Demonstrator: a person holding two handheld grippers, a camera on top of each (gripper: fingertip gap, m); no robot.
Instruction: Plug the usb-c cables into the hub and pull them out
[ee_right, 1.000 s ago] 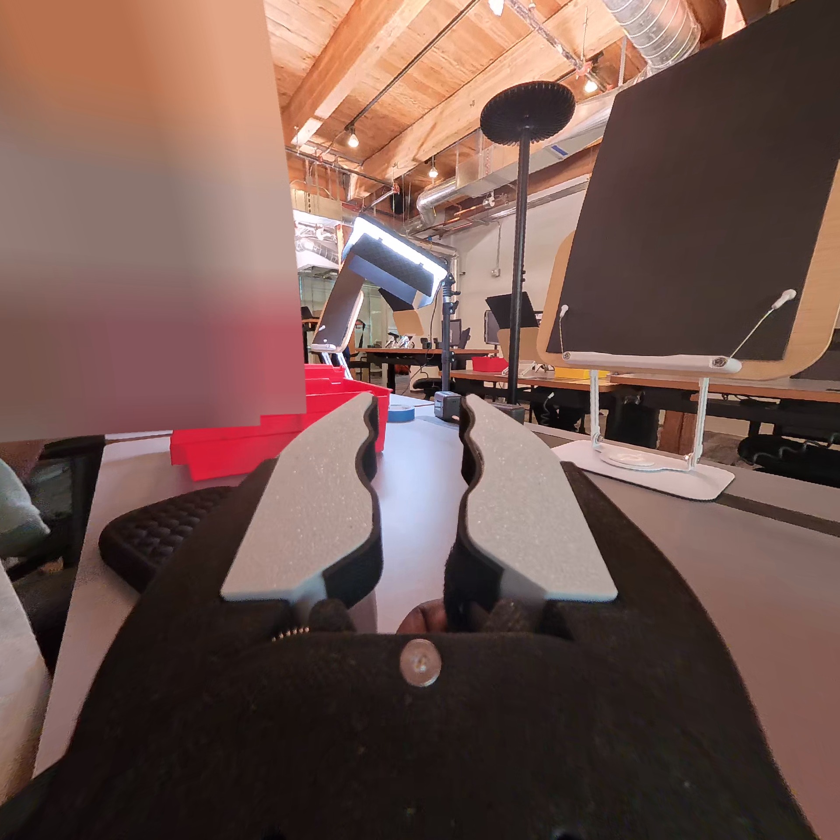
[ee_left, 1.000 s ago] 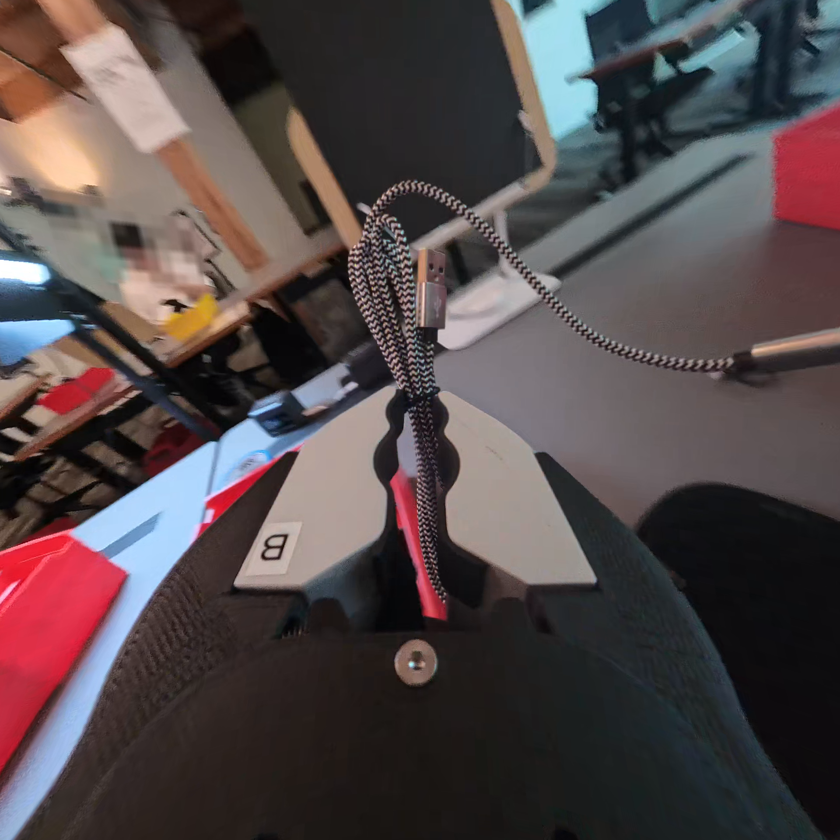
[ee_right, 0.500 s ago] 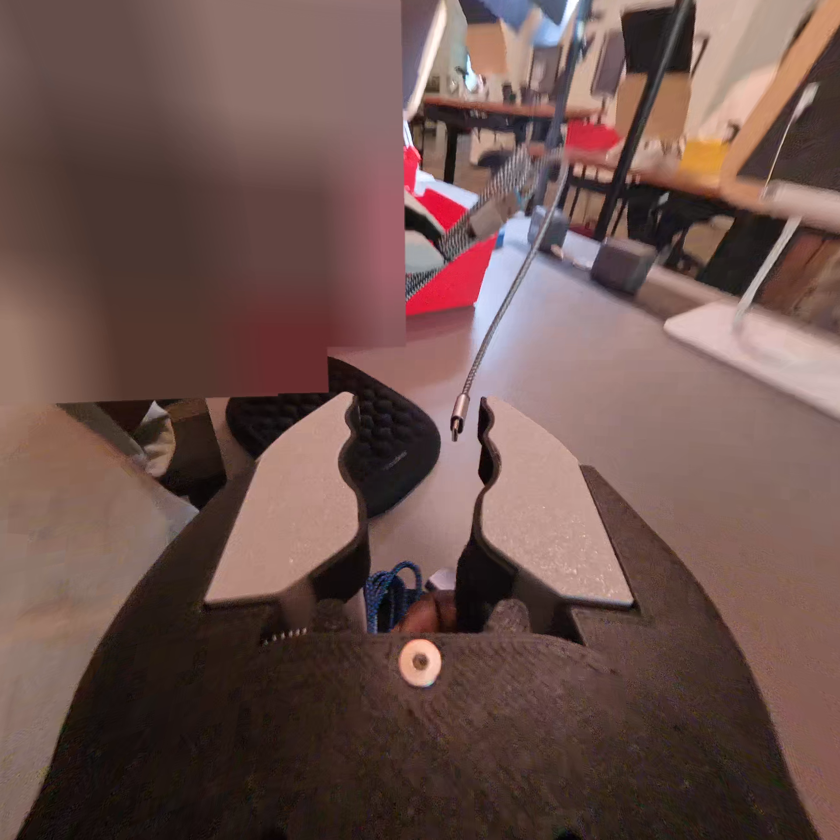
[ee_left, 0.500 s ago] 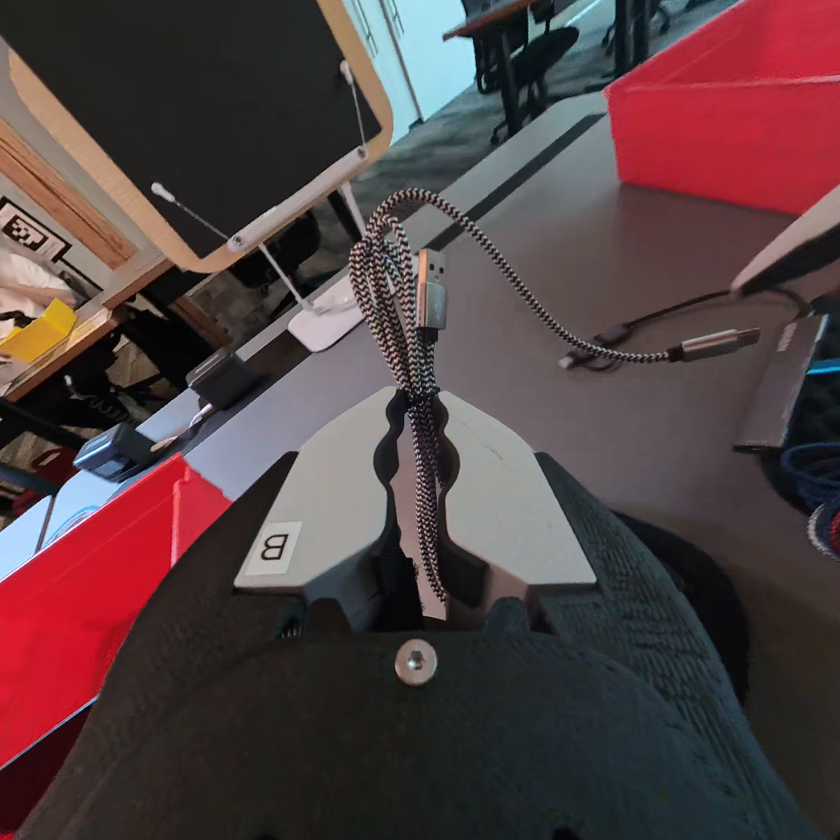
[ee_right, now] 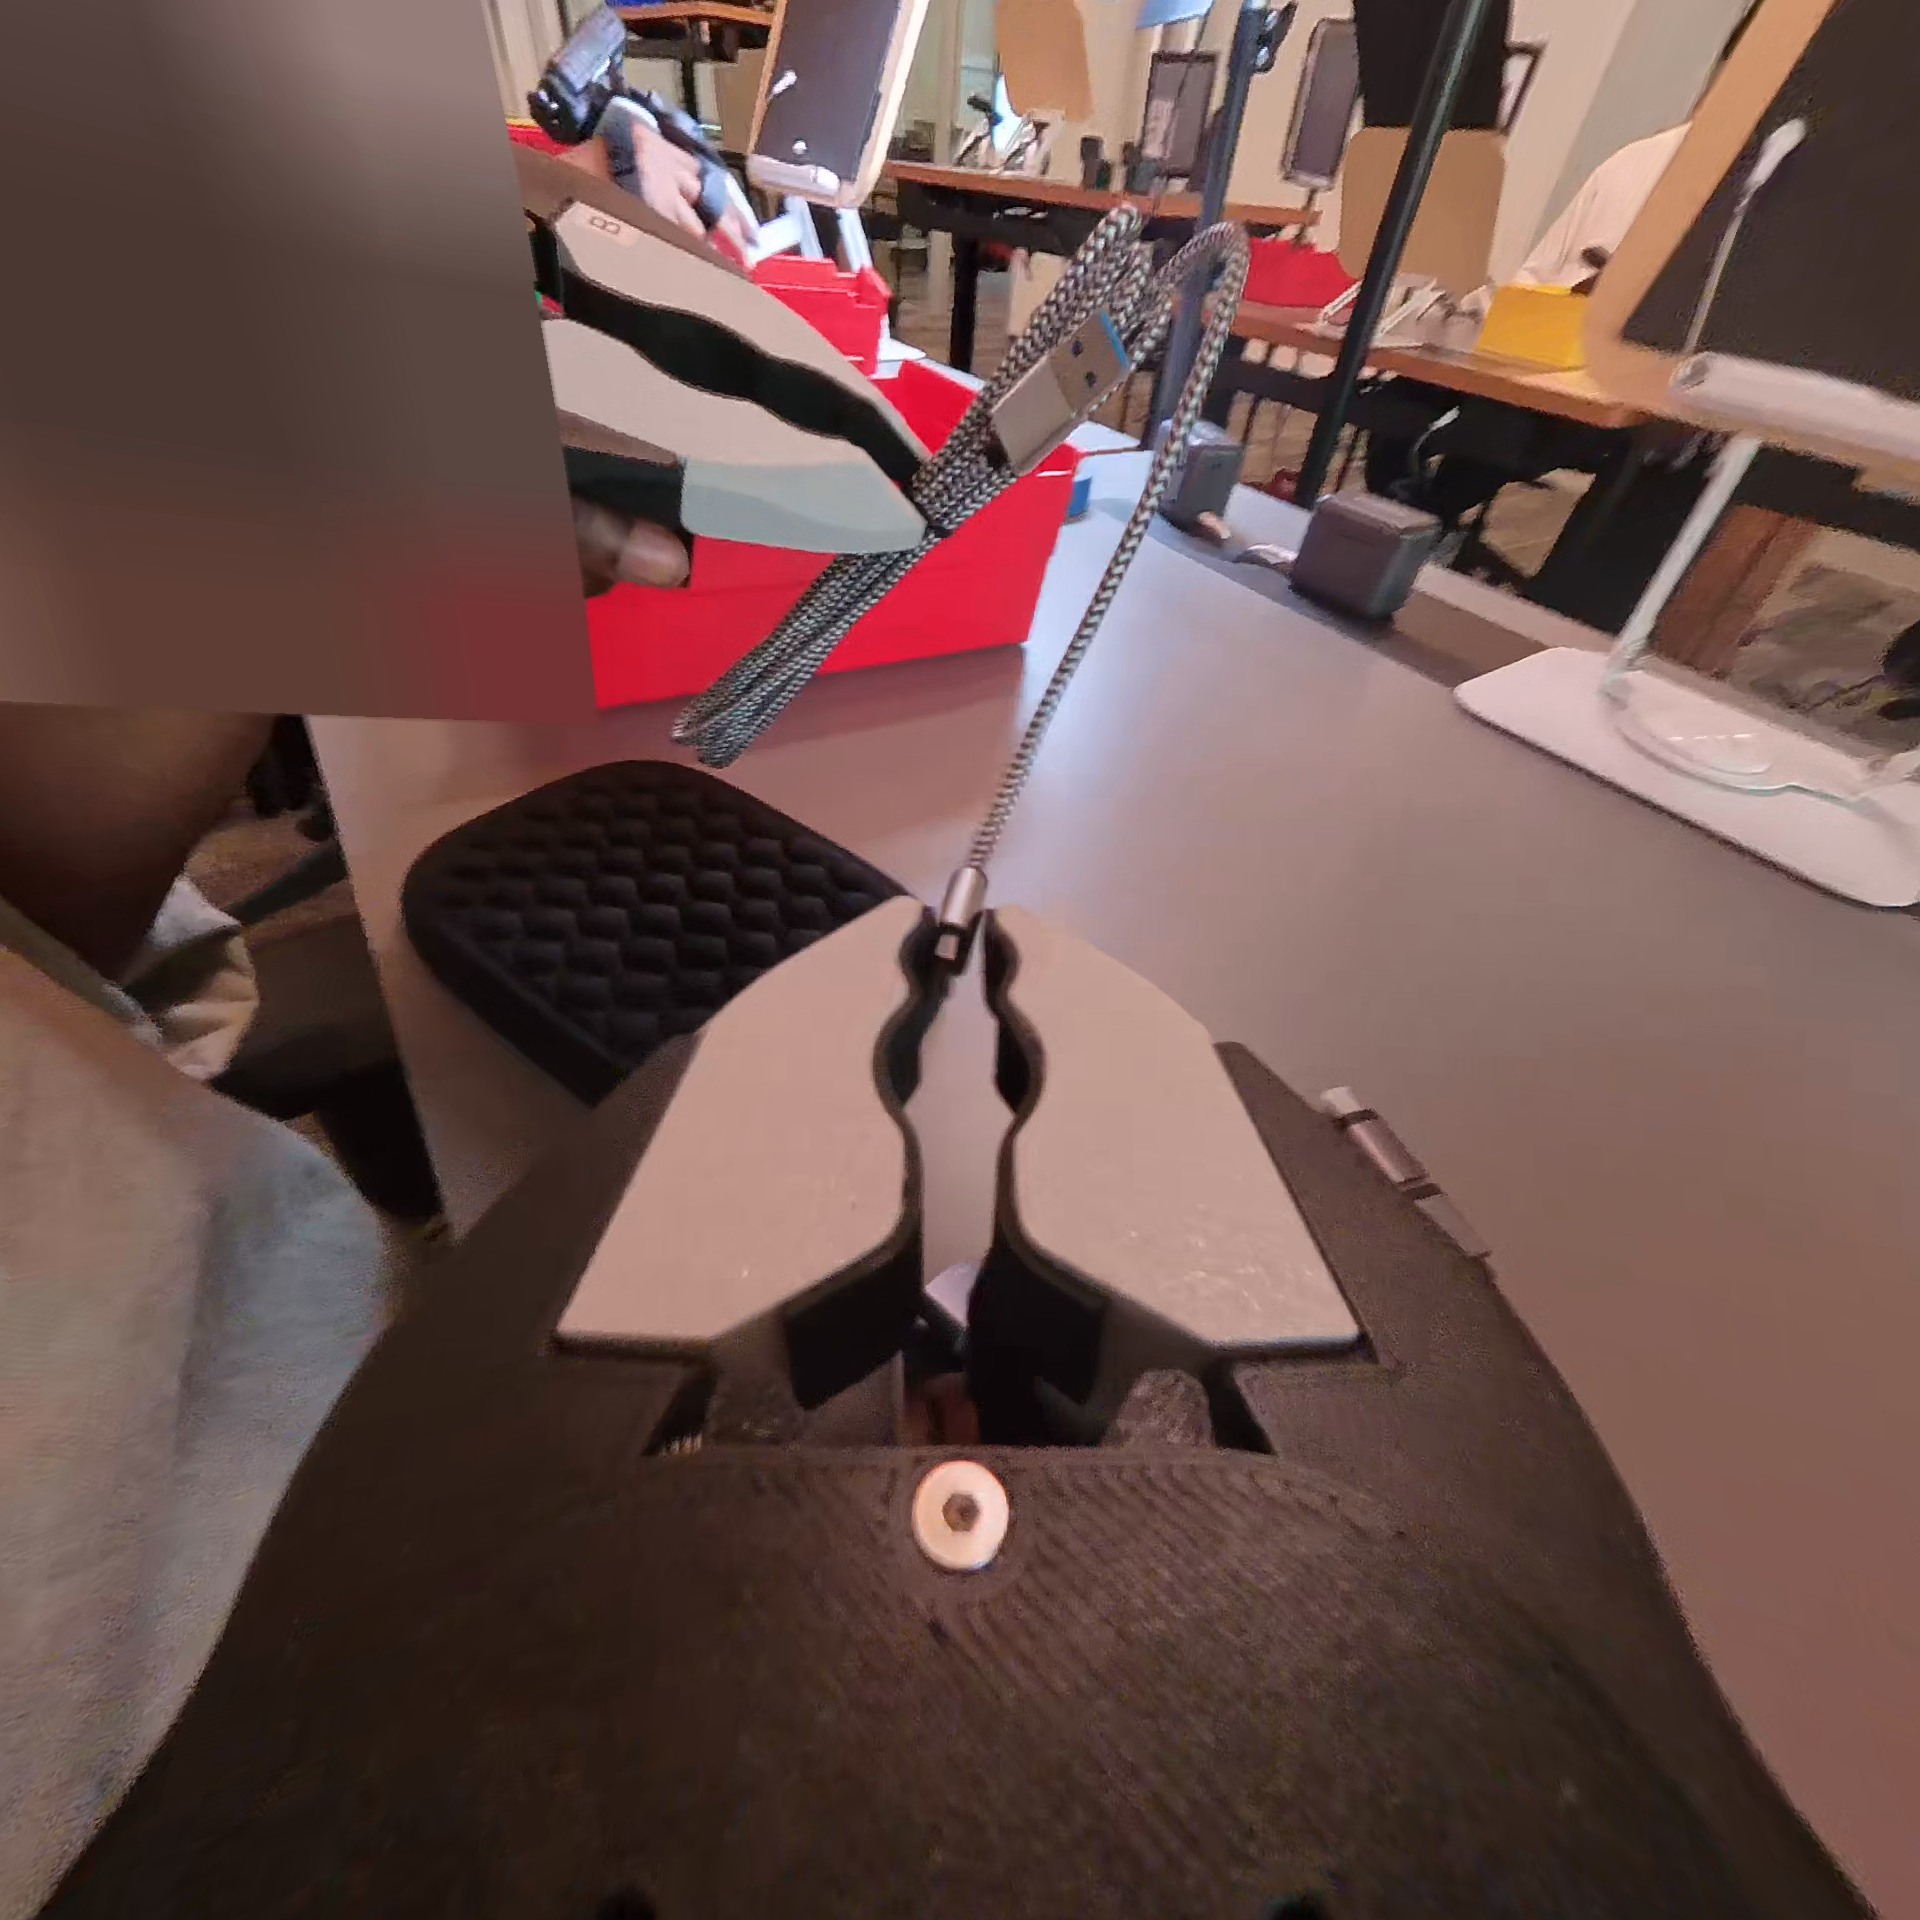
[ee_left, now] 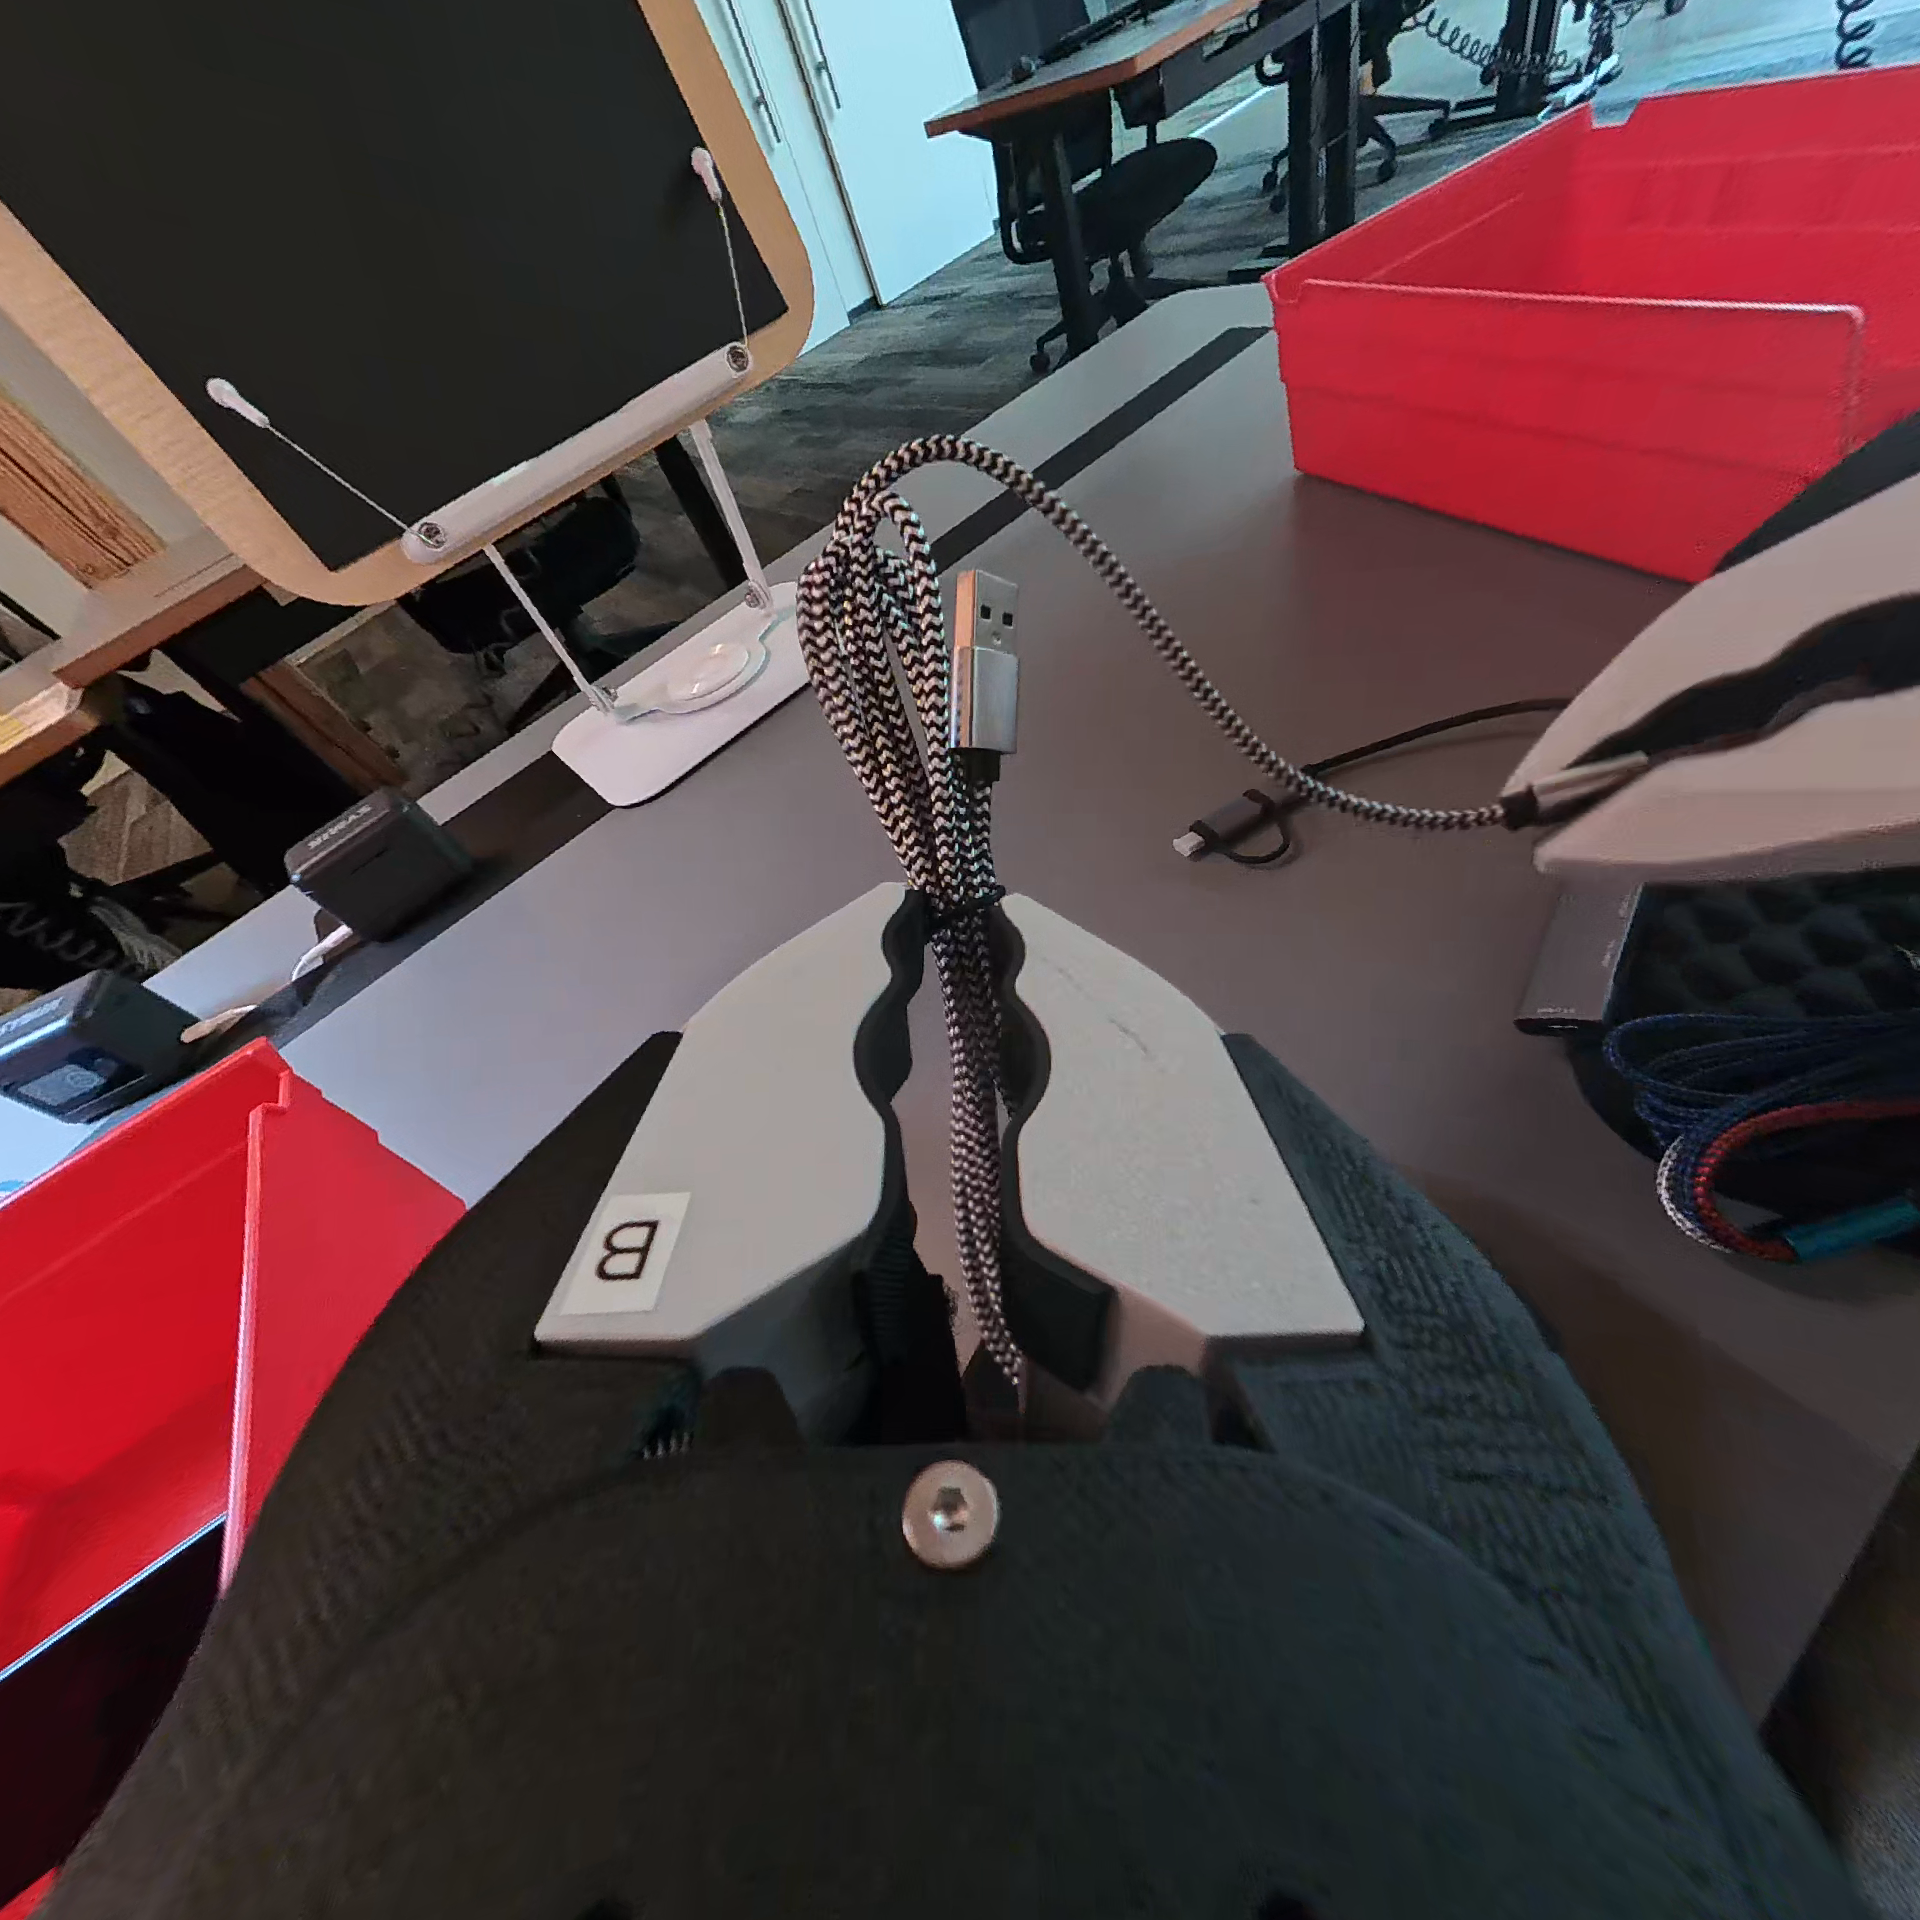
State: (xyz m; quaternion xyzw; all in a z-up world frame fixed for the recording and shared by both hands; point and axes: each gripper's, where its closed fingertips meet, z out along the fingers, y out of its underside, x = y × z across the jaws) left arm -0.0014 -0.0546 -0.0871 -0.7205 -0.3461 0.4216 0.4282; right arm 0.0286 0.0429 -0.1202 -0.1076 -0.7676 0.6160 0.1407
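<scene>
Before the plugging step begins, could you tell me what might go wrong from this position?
1. The right gripper pinches the metal plug only at its very fingertips, so the plug could twist or slip when pushed toward the hub.
2. The left gripper clamps the bundled braided cable; the free run between them is short and could tug the plug off line.
3. The loose black cable lies near the hub and might snag.

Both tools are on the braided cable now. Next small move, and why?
Probably carry the right tool toward the hub. It pinches the metal plug of the braided cable, whose bundle the left tool grips, and the hub lies unplugged just below the right tool.
</scene>
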